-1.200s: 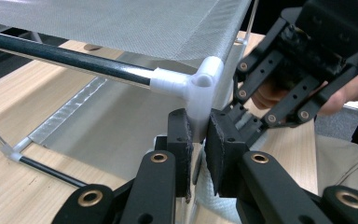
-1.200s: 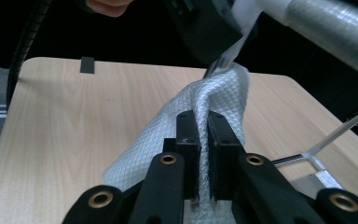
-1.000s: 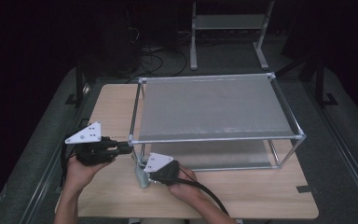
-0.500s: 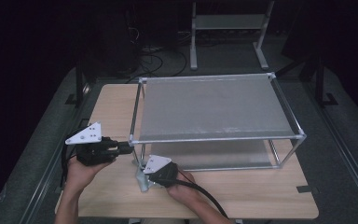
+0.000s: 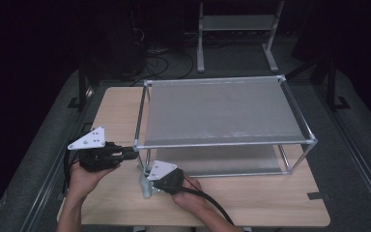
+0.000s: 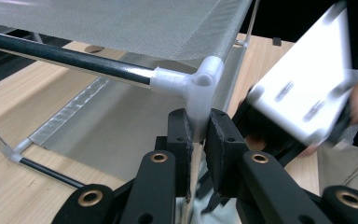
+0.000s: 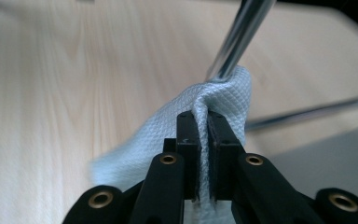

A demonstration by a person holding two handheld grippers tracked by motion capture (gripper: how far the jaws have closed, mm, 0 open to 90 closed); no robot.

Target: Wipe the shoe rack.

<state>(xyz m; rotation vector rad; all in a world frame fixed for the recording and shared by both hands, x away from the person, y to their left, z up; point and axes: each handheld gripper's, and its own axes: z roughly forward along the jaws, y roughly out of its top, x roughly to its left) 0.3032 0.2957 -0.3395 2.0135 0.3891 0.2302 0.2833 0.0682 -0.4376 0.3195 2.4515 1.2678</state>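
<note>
**Camera set-up: three views**

High view looks forward and down over the table (image 5: 270,208); left gripper view sits close, facing the rack's corner joint (image 6: 200,86); right gripper view sits close on the cloth (image 7: 223,98); all share the rack's near-left post.

Our left gripper (image 6: 198,135) has its two black jaws closed on the shelf frame's upright post, right under the white plastic corner joint (image 6: 198,86) that sits just above our fingertips. A dark metal rail (image 6: 65,56) runs off to our left from that joint, with the grey mesh shelf (image 6: 121,23) stretched above it. To our right, close by and blurred, we see the other gripper's pale plate (image 6: 307,95). Below lies the wooden table (image 6: 9,116).
</note>
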